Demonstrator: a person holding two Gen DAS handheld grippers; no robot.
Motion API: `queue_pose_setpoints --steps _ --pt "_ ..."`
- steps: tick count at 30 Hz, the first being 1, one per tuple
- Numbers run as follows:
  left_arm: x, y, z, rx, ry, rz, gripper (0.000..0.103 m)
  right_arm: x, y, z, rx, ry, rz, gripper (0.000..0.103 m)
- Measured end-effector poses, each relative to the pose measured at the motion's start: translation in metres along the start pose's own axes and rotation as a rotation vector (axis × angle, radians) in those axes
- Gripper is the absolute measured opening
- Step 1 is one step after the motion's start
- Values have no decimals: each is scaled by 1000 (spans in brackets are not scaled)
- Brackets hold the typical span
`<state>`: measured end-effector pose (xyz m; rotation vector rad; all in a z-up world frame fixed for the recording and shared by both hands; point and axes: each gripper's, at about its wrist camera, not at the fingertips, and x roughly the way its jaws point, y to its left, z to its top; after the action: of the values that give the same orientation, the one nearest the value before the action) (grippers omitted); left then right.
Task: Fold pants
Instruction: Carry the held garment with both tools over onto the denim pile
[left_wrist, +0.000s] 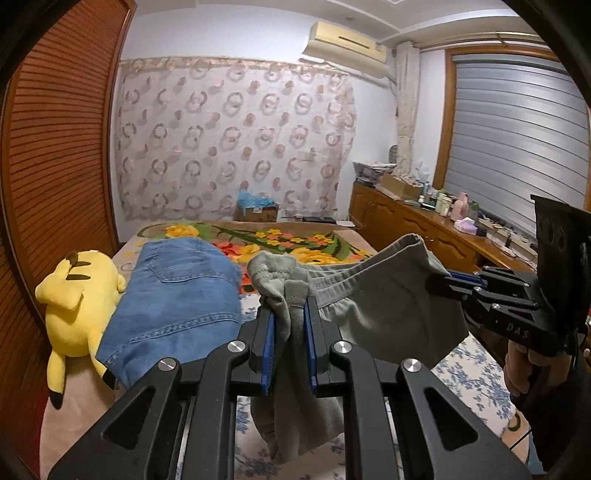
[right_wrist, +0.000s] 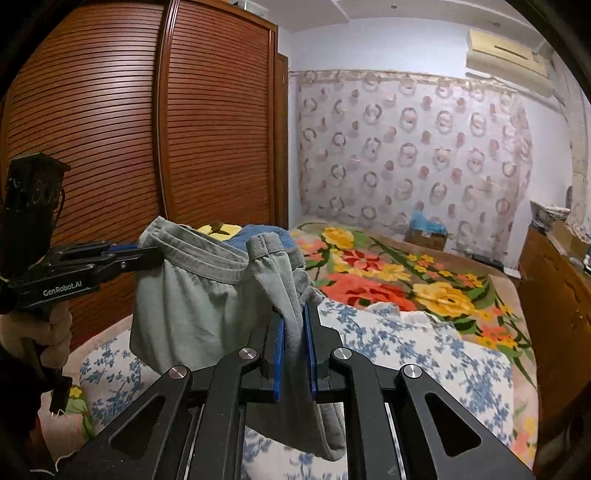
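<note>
Grey-green pants (left_wrist: 388, 306) hang in the air above the bed, held by the waistband at both ends. My left gripper (left_wrist: 290, 314) is shut on one end of the waistband, fabric bunched between its blue pads. My right gripper (right_wrist: 294, 325) is shut on the other end; it also shows at the right of the left wrist view (left_wrist: 448, 282). In the right wrist view the pants (right_wrist: 192, 295) stretch to the left gripper (right_wrist: 135, 251) at the left. The legs hang down below both grippers, partly hidden.
Folded blue jeans (left_wrist: 177, 295) and a yellow plush toy (left_wrist: 77, 295) lie on the bed at the left. A floral blanket (right_wrist: 399, 273) and a blue-flowered sheet (right_wrist: 406, 354) cover the bed. A wooden wardrobe (right_wrist: 110, 129) stands left, a cluttered sideboard (left_wrist: 424, 221) right.
</note>
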<state>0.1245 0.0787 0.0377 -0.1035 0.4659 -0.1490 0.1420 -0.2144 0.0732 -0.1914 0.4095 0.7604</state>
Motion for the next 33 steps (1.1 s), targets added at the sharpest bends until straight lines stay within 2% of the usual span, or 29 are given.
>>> queue_pose_setpoints --steps 6,11,18,22,32,33 --pt "14 19 7 -5 8 36 16 42 -14 24 -36 7 29 10" --pt "26 32 15 -15 6 57 16 67 -26 30 -45 5 42 10" --pt "35 50 25 -27 -28 109 16 108 -34 43 -99 -28 50 10" --pt "38 63 23 -58 -43 122 16 137 -38 46 -101 -31 71 10" --pt "51 88 15 -133 -51 159 16 211 -31 63 -210 -14 97 10" --pt "50 91 14 -142 -60 169 16 217 -30 66 -215 -13 101 7"
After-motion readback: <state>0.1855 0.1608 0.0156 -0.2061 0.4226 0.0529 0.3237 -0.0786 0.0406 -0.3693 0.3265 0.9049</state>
